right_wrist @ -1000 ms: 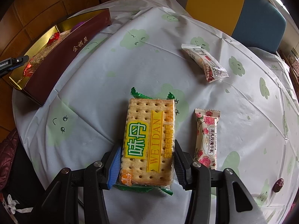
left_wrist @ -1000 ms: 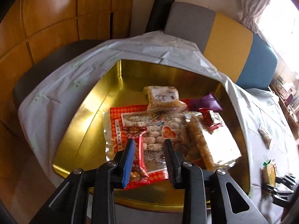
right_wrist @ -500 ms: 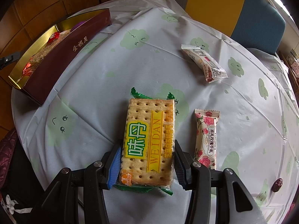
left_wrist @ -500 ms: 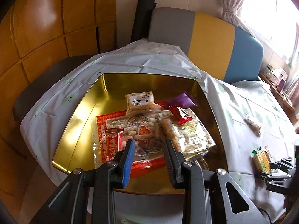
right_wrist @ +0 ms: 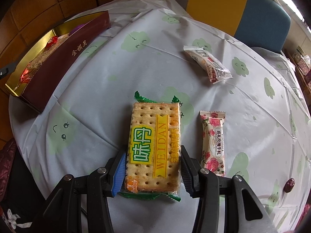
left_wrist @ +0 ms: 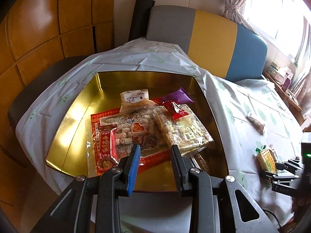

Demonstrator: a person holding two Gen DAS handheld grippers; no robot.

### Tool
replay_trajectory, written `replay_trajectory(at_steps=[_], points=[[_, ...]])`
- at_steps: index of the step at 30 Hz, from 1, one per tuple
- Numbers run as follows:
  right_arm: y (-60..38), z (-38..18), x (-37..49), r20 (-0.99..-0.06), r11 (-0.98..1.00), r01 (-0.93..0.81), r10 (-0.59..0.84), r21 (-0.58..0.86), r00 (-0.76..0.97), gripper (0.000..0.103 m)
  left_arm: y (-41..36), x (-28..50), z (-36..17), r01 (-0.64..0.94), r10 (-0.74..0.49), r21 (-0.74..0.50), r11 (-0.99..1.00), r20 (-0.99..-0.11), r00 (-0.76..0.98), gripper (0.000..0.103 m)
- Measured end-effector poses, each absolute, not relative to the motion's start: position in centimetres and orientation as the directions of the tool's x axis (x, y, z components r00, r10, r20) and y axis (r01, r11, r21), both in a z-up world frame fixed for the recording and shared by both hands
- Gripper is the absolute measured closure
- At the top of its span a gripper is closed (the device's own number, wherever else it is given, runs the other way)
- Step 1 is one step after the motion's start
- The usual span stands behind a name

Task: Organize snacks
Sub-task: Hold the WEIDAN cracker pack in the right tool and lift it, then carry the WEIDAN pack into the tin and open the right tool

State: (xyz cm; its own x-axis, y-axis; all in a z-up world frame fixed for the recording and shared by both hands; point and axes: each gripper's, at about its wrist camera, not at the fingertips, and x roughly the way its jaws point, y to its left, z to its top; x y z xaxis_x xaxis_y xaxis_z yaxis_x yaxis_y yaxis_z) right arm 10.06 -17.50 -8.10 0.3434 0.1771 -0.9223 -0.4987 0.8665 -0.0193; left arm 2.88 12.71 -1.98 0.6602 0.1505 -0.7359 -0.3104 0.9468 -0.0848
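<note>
A gold-lined box (left_wrist: 77,116) holds several snacks: a red sachet (left_wrist: 107,143), a clear peanut bag (left_wrist: 126,128), a puffed-rice bag (left_wrist: 182,130), a red candy (left_wrist: 175,108) and a purple packet (left_wrist: 178,96). My left gripper (left_wrist: 155,151) hovers over the box's near edge, open and empty. My right gripper (right_wrist: 153,163) is shut on a green-and-yellow cracker pack (right_wrist: 153,136), its pads pressing both long sides just over the tablecloth. The left wrist view shows that gripper and the cracker pack (left_wrist: 267,159) at far right. The box's maroon wall (right_wrist: 64,58) lies to the far left of the right gripper.
A rose-patterned bar (right_wrist: 213,143) lies just right of the cracker pack. A white-and-red bar (right_wrist: 208,64) lies farther back, and a small dark fruit (right_wrist: 289,184) at the right. A grey, yellow and blue chair back (left_wrist: 211,38) stands behind the round table.
My left gripper has drawn back and up from the box, so more of the box and table shows. The right gripper and cracker pack have not moved.
</note>
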Motion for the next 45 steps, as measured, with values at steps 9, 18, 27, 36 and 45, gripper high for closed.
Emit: replay_trajectory(at_steps=[9, 18, 27, 36, 45], points=[[-17.6, -8.1, 9.2, -0.909, 0.897, -0.44, 0.149, -0.041, 0.389, 0.053, 12.5, 2.5, -2.4, -0.306, 0.144, -0.088, 0.948, -0.739, 0.658, 0.07], [-17.3, -8.0, 8.8, -0.904, 0.909, -0.413, 0.132, -0.053, 0.406, 0.053, 13.0, 2.1, -2.6, -0.321, 0.16, -0.083, 0.943, -0.734, 0.66, 0.07], [-16.6, -7.6, 9.3, -0.918, 0.931, -0.362, 0.099, -0.051, 0.384, 0.055, 14.7, 2.0, -2.4, -0.376, 0.198, -0.088, 0.922, -0.728, 0.656, 0.07], [-15.0, -4.5, 9.3, -0.885, 0.926, -0.378, 0.179, 0.004, 0.43, 0.055, 17.7, 1.3, -1.9, -0.465, 0.275, -0.074, 0.882, -0.721, 0.636, 0.07], [-6.0, -0.4, 9.3, -0.832, 0.805, -0.583, 0.395, 0.111, 0.388, 0.055, 20.4, 0.4, -1.7, -0.546, 0.344, -0.061, 0.835, -0.717, 0.606, 0.07]])
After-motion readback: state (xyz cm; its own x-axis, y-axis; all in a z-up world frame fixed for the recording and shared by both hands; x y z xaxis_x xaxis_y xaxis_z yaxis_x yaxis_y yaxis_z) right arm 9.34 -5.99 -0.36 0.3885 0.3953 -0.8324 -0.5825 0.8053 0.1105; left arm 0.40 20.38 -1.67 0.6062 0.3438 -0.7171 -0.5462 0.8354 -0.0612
